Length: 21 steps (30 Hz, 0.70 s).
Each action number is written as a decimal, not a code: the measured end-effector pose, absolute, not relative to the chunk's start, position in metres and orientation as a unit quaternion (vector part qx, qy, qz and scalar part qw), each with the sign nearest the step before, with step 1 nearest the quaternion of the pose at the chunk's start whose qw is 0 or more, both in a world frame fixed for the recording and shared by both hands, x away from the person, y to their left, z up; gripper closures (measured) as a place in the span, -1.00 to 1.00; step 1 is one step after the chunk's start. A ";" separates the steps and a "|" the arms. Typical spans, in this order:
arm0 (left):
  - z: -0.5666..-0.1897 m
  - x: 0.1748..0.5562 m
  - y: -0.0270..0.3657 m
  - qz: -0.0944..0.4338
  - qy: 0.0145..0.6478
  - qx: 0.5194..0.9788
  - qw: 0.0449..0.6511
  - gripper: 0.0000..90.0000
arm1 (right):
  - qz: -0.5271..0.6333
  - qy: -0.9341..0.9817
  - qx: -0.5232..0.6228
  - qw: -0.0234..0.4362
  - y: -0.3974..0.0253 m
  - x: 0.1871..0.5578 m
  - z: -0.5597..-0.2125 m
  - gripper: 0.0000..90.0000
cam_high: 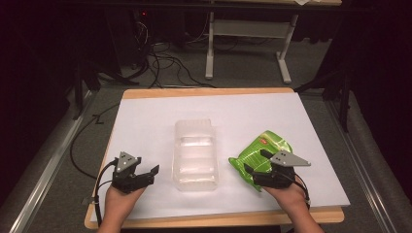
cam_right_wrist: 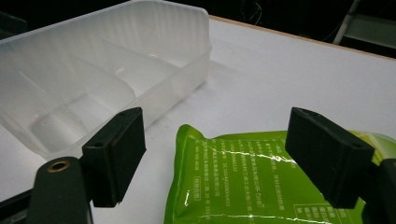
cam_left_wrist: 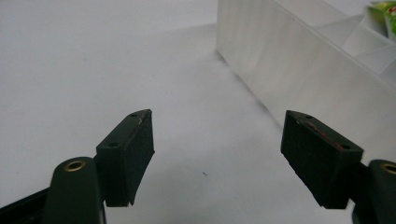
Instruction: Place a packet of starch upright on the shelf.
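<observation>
High view, clear divided bin (cam_high: 195, 155), compartments bare

High view looks down; gripper views sit close, sharing the clear bin (cam_high: 195, 155).

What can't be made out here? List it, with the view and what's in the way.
- Green packet: in the high view the right gripper covers its near end; in the right gripper view the bottom edge cuts it off.
- Packet print: too small to read.
- Clear plastic box: in the left gripper view the top and right edges cut it off.
- Left gripper: in the high view its jaws are too small and dark to judge.
</observation>
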State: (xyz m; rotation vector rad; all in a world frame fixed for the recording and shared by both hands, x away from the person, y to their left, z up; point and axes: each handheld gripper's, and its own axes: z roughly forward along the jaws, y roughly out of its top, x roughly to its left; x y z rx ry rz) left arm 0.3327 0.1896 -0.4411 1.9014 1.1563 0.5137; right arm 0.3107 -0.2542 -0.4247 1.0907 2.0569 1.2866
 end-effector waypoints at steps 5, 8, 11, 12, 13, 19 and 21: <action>-0.443 0.334 0.187 0.197 0.457 0.764 0.411 -0.43 | 0.477 0.748 0.399 0.231 -0.255 0.312 -0.423 -0.52; -0.445 0.333 0.186 0.199 0.454 0.768 0.406 -0.43 | 0.470 0.758 0.391 0.228 -0.254 0.313 -0.425 -0.49; -0.444 0.334 0.186 0.201 0.455 0.764 0.411 -0.43 | 0.469 0.761 0.388 0.223 -0.254 0.314 -0.425 -0.49; -0.444 0.334 0.186 0.201 0.455 0.764 0.410 -0.43 | 0.470 0.760 0.388 0.225 -0.254 0.314 -0.425 -0.49; -0.444 0.334 0.186 0.203 0.453 0.767 0.407 -0.43 | 0.470 0.760 0.388 0.224 -0.254 0.314 -0.425 -0.49; -0.444 0.334 0.186 0.202 0.451 0.769 0.406 -0.42 | 0.466 0.760 0.391 0.228 -0.256 0.315 -0.423 -0.52; -0.445 0.334 0.185 0.202 0.449 0.771 0.403 -0.43 | 0.464 0.761 0.391 0.230 -0.256 0.316 -0.421 -0.52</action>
